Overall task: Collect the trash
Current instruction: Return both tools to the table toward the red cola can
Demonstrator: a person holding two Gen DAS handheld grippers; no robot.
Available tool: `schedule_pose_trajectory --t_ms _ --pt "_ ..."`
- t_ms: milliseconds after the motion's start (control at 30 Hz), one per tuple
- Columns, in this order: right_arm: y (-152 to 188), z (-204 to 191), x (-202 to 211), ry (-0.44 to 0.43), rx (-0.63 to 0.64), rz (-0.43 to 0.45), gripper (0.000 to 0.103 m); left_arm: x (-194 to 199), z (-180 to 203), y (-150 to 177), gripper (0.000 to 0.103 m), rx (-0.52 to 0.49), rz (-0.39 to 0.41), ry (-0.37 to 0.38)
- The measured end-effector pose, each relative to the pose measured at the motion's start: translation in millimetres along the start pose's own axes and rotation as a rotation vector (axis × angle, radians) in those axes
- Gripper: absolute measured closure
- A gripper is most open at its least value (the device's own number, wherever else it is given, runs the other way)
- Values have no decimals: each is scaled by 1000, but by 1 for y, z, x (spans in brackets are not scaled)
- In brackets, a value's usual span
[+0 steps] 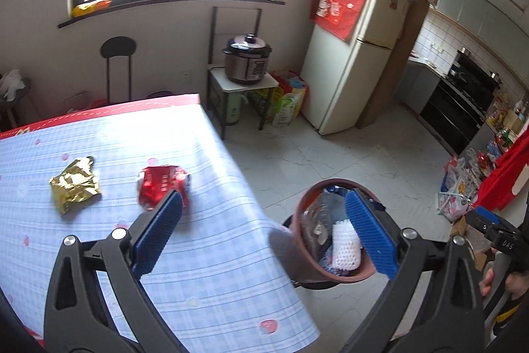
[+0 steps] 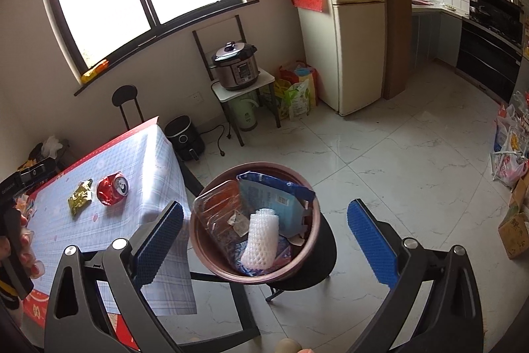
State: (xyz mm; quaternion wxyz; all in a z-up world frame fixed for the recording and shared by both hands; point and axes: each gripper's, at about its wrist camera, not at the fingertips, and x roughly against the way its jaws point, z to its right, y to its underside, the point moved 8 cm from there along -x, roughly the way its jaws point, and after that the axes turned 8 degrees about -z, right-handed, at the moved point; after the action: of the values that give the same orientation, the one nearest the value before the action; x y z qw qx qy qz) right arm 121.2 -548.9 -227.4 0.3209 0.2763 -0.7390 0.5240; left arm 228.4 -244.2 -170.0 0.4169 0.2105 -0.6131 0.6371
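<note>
The table [image 1: 198,253], under its blue checked cloth, is lying below and to the left of the left gripper [image 1: 264,214], its edge running between the two blue pads. To the right of that gripper, off the table edge and lower down, the brown trash bin [image 2: 211,267] is sitting on a dark stool; it is already holding a clear plastic tray, a blue packet and a white foam net sleeve [image 2: 261,240]. The right gripper [image 2: 264,220] is hovering over the bin with its jaws spread wide and nothing between them. The left gripper's jaws are likewise standing fully apart and empty.

Still waiting on the cloth are the crushed red can [image 1: 163,187], just beyond the left gripper's left pad, and the crumpled gold wrapper [image 1: 75,184], further left.

The can is looking like the riskier pick: dented and rounded, it could be rolling or skidding toward the table edge if one pad is nudging it first. The wrapper is light and flat, so the pads could be closing over it and pinching the cloth instead, dragging the cloth along. Carrying either piece across the gap, a loose grip could be dropping it on the floor short of the bin.
</note>
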Motion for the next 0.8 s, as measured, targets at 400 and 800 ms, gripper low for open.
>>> schedule_pose_trajectory --t_ms 400,800 --pt "-4 -168 -40 -131 197 -65 5 87 -216 63 6 307 16 -239" --pt "22 -317 -74 -185 390 -150 5 129 -340 137 6 504 3 -306"
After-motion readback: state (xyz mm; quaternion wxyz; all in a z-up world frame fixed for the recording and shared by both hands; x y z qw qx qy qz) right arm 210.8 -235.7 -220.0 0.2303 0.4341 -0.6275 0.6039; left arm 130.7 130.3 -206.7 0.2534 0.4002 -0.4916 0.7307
